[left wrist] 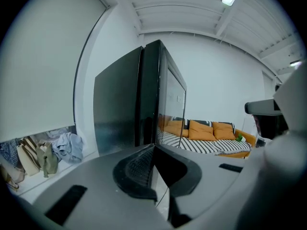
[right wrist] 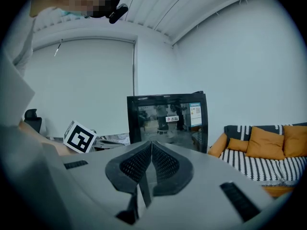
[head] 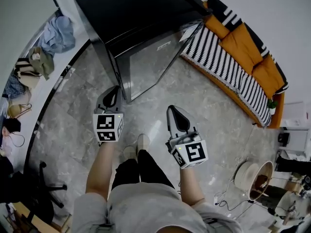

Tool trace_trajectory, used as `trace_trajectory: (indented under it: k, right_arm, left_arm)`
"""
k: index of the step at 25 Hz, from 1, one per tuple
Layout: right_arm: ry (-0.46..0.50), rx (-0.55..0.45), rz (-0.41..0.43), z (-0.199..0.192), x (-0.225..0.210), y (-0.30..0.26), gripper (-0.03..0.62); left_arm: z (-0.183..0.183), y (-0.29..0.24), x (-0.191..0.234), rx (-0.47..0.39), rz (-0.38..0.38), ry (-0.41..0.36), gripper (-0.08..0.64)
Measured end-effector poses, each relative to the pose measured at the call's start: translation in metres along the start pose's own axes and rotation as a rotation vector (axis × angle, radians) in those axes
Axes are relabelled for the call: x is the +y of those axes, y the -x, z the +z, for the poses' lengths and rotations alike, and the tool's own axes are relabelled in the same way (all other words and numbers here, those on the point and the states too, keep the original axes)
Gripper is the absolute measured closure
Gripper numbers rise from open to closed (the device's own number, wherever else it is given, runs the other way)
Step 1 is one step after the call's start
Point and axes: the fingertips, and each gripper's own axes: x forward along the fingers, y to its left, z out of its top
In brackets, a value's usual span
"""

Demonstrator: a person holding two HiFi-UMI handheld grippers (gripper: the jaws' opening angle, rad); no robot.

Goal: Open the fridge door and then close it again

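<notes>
The black fridge (head: 141, 38) stood on the grey marble floor (head: 73, 120), its glass door (head: 150, 62) facing the person and, as far as could be seen, closed against the cabinet. The left gripper (head: 115, 90) was just beside the fridge's near corner, at the door's edge. Its fingers were pressed together with nothing between them, and contact with the fridge could not be made out. The right gripper (head: 176, 111) was in front of the door, well clear of it, pointing toward the glass. Its fingers were also fully closed and empty. A striped sofa (head: 233, 52) with orange cushions stood to the right of the fridge.
</notes>
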Motion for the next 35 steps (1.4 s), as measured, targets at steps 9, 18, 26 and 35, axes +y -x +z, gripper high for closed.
trace_trajectory:
  k: [9,18,26,35]
  right_arm:
    - [0.027,-0.029,0.037,0.021,0.023,0.001,0.575]
    - [0.057,-0.057,0.043,0.044,0.044,0.019,0.575]
    - [0.091,-0.095,0.039,0.065,0.063,0.040,0.575]
    - [0.112,-0.137,0.031,0.084,0.075,0.064,0.575]
  left_arm:
    - [0.018,0.057,-0.011,-0.040,-0.039,-0.023,0.546]
    - [0.044,0.115,-0.019,-0.107,-0.067,0.010,0.546]
    - [0.072,0.156,-0.029,-0.181,-0.072,-0.042,0.546]
    - [0.093,0.191,-0.039,-0.251,-0.072,-0.056,0.546]
